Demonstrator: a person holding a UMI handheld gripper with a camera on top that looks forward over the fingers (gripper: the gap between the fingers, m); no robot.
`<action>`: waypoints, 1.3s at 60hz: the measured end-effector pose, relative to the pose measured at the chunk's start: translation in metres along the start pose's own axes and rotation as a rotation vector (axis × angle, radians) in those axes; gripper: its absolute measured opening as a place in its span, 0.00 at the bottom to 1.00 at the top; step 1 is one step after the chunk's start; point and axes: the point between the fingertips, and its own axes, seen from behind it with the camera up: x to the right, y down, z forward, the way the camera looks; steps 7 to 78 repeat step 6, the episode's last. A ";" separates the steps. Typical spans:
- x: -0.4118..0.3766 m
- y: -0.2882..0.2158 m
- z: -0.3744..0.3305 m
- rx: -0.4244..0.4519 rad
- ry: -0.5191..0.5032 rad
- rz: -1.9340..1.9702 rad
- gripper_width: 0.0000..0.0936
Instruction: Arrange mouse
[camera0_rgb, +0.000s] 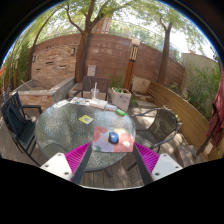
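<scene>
A small blue mouse (113, 138) lies on a pinkish mouse mat (113, 141) near the front edge of a round glass table (65, 125). My gripper (112, 160) is open and empty. Its two fingers, with magenta pads (78, 156), stand wide apart just short of the table's front edge. The mouse and mat lie ahead of the fingers, in line with the gap between them, and nothing is between the pads.
A yellow item (86, 119) and small white objects (96, 102) lie on the table. Dark metal chairs stand at the left (17, 120) and right (163, 126). Wooden decking, a brick wall (100, 55), a planter (121, 97) and trees are beyond.
</scene>
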 end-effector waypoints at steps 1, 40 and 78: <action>0.000 0.000 -0.001 0.001 0.000 -0.003 0.91; -0.003 0.002 -0.002 0.000 -0.005 -0.006 0.91; -0.003 0.002 -0.002 0.000 -0.005 -0.006 0.91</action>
